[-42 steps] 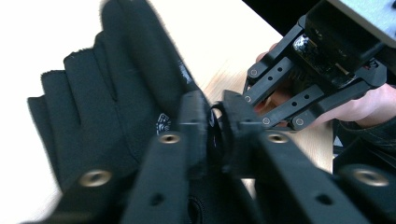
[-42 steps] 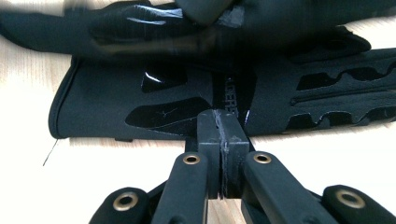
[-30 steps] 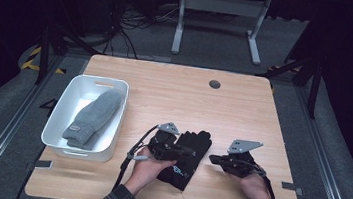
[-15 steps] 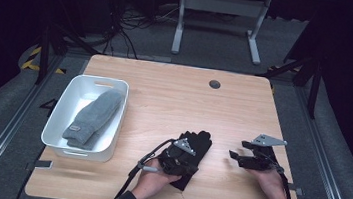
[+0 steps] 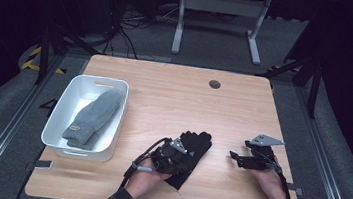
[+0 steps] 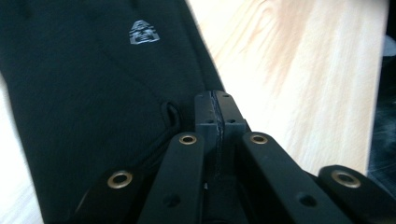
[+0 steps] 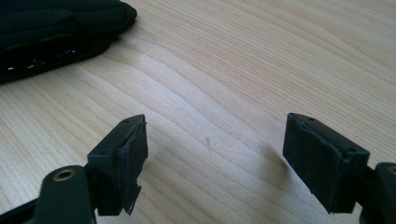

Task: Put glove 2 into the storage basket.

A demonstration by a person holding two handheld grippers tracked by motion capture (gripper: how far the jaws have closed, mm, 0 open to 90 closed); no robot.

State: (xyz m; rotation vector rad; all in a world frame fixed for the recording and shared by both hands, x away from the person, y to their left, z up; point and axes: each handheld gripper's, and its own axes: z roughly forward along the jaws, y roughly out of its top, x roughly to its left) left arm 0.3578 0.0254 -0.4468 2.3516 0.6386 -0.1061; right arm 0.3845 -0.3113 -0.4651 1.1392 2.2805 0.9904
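one black glove (image 5: 194, 147), one grey mitten (image 5: 94, 118)

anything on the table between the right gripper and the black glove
No, that stretch is bare wood. The high view shows the open right gripper apart from the black glove, and the right gripper view shows plain table between them.

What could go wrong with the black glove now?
The left gripper seems to pinch only the edge of the black glove, so it might slip free when lifted. The right gripper, whose jaws have just been opening, holds nothing, so the glove may dangle and snag the white bin.
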